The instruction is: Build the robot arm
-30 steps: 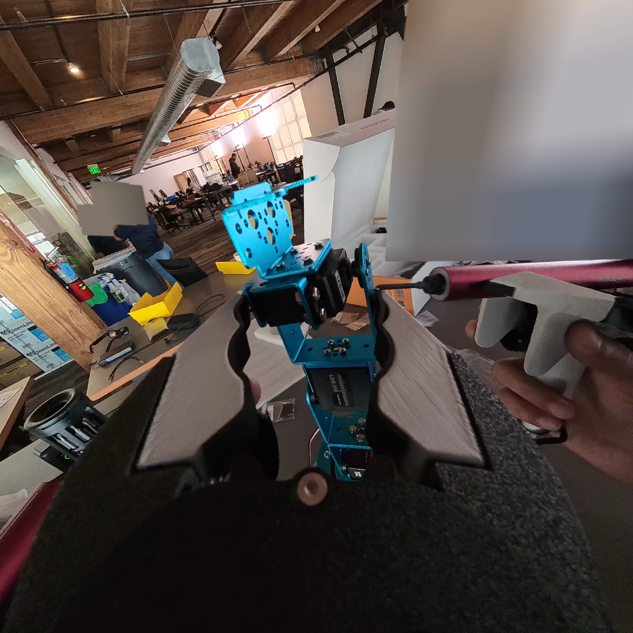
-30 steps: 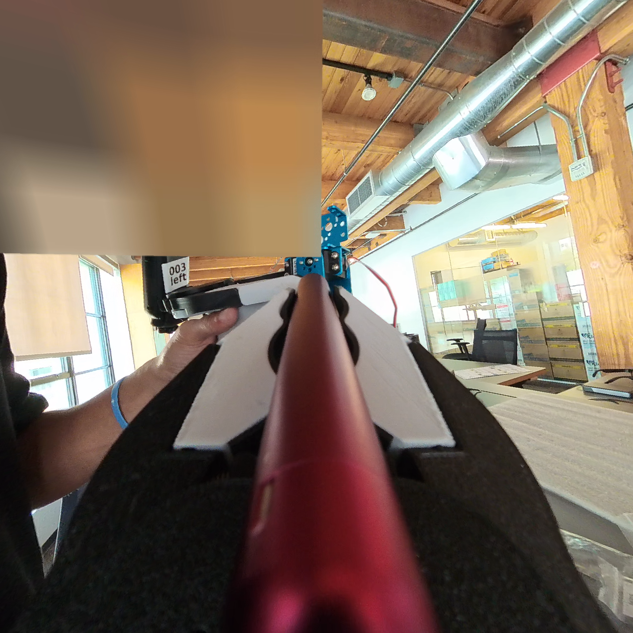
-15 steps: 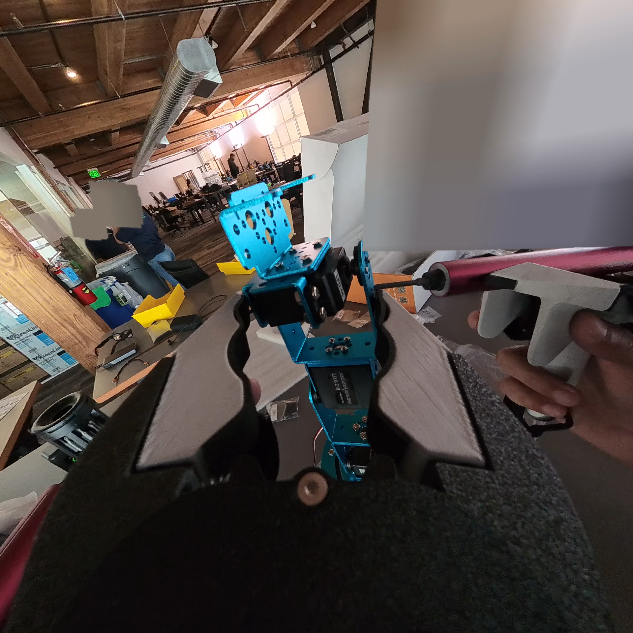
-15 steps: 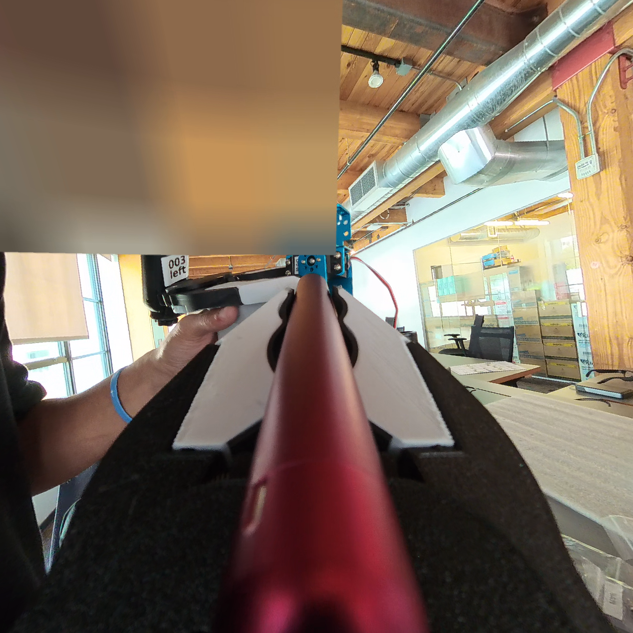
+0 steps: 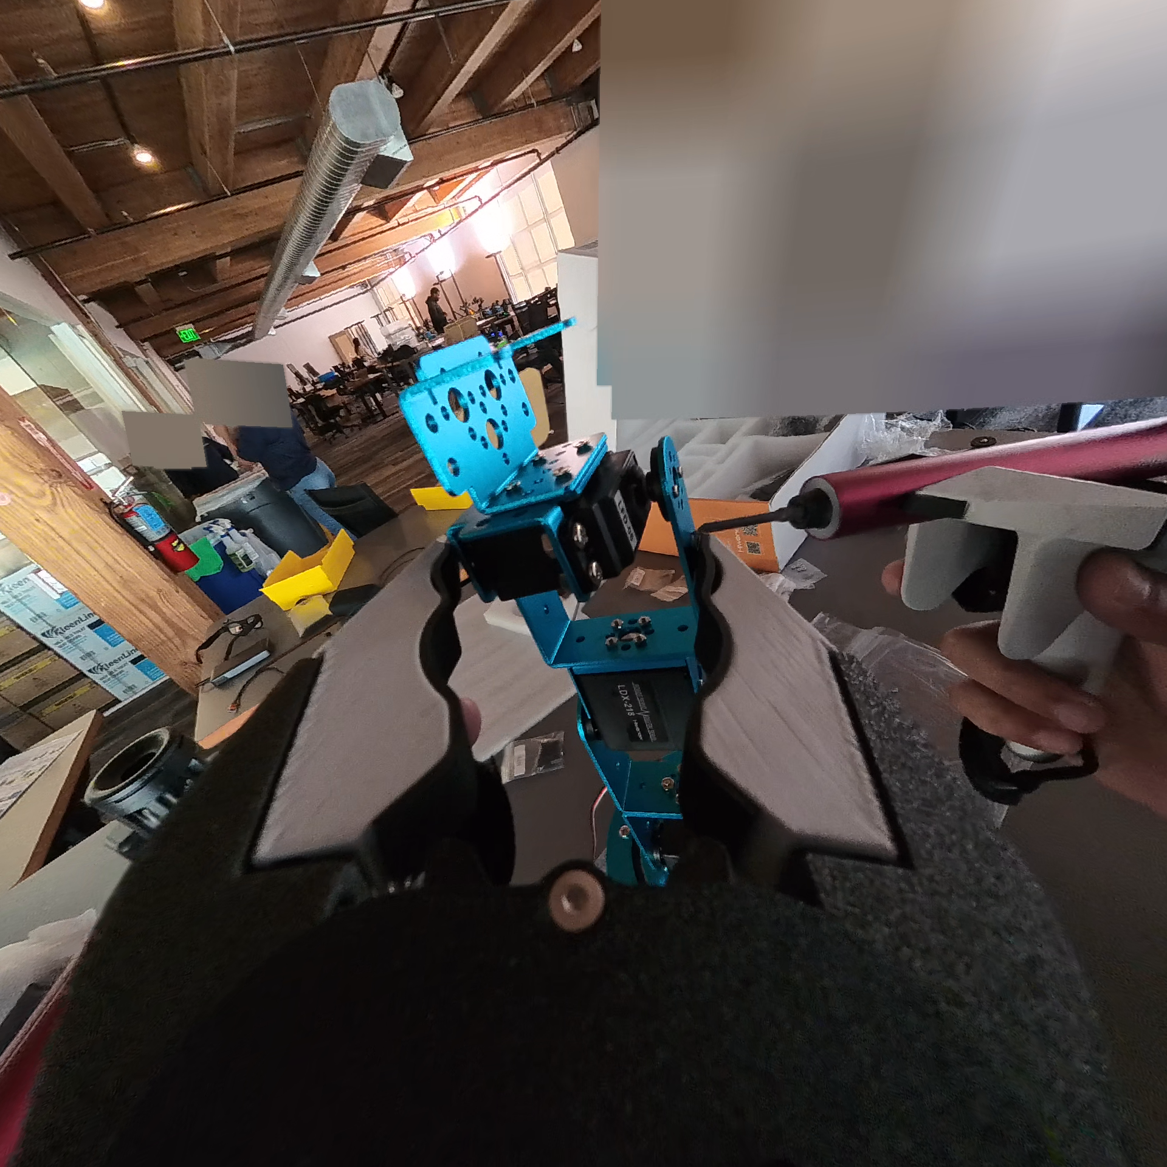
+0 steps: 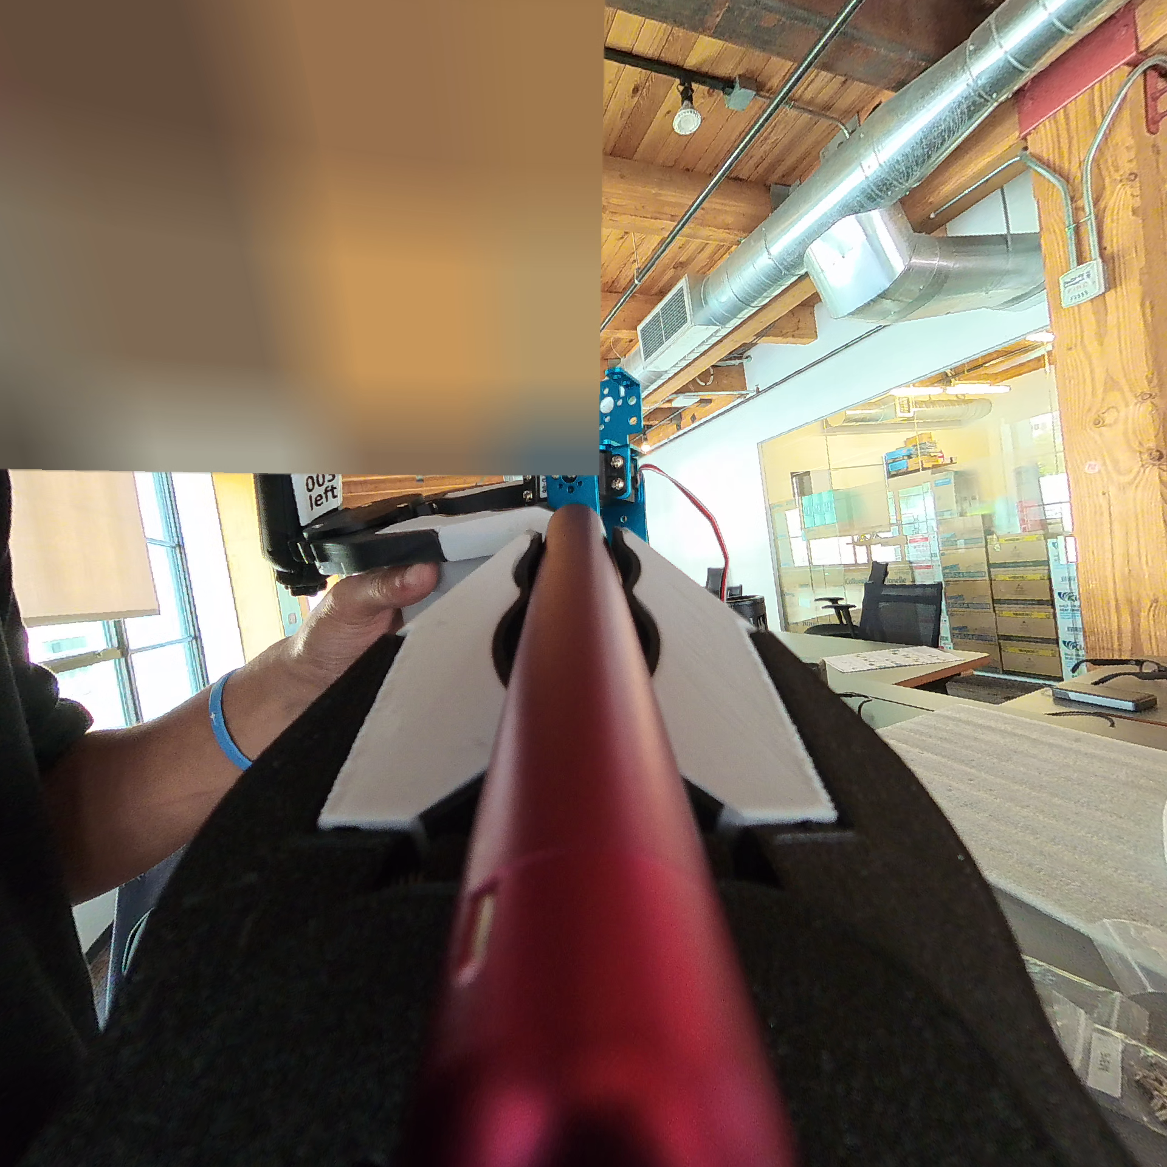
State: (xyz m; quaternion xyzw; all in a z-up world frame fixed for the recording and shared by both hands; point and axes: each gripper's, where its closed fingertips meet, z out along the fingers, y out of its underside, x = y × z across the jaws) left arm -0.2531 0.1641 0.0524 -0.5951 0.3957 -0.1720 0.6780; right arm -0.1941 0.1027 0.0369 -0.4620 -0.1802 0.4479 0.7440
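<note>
We see a big room with a wooden ceiling [image 5: 208,126] and a shiny silver pipe [image 6: 884,164]. Bright windows [image 5: 537,233] glow far back. Desks [image 6: 897,663] stand by a glass wall [image 6: 909,505].

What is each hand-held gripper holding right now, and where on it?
The right hand-held gripper clamps the red screwdriver along its barrel. The blue servo bracket assembly sits between the left hand-held gripper fingers, against the right one; a firm grip can't be confirmed.
</note>
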